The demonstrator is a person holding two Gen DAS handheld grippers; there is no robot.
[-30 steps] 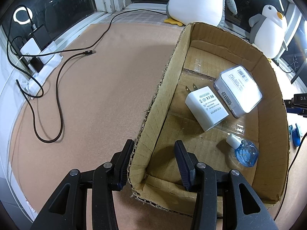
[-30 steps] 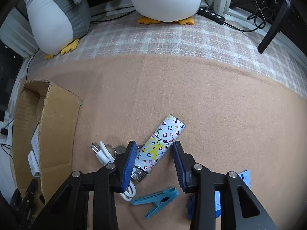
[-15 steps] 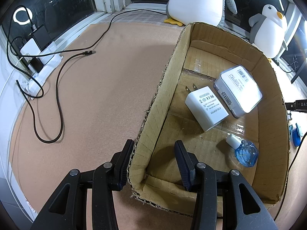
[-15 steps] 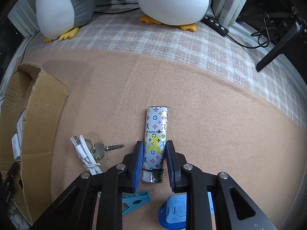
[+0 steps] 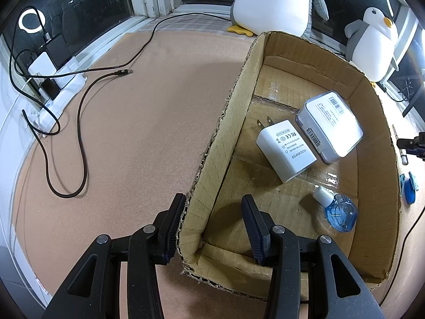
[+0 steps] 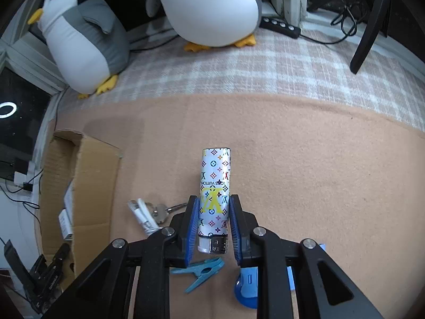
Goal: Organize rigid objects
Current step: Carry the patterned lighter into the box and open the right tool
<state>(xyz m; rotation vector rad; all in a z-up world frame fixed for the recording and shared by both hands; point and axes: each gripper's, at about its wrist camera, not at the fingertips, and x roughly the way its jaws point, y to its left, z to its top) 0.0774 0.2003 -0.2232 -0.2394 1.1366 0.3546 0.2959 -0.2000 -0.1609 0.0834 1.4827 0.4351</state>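
A cardboard box (image 5: 233, 93) lies on the tan mat. Inside it are a white charger (image 5: 285, 150), a clear-cased pack (image 5: 329, 126) and a small blue bottle (image 5: 338, 211). My left gripper (image 5: 213, 198) straddles the box's near left corner, one finger outside the wall and one inside, shut on it. In the right wrist view a patterned lighter (image 6: 215, 186) points away from me between the blue pads. My right gripper (image 6: 214, 199) is shut on its lower half. The box (image 6: 90, 180) stands to the left of it.
A white cable (image 6: 142, 214) and a key (image 6: 162, 210) lie left of the right gripper. A teal clothes peg (image 6: 199, 271) and a blue object (image 6: 247, 287) lie beneath it. Two plush penguins (image 6: 209, 8) stand behind. A black cable (image 5: 79, 133) and power strip (image 5: 53, 87) lie left.
The right gripper closed on the lighter, which went from slanted on the mat to straight between the pads, then shifted with it. The left gripper and box stayed still.
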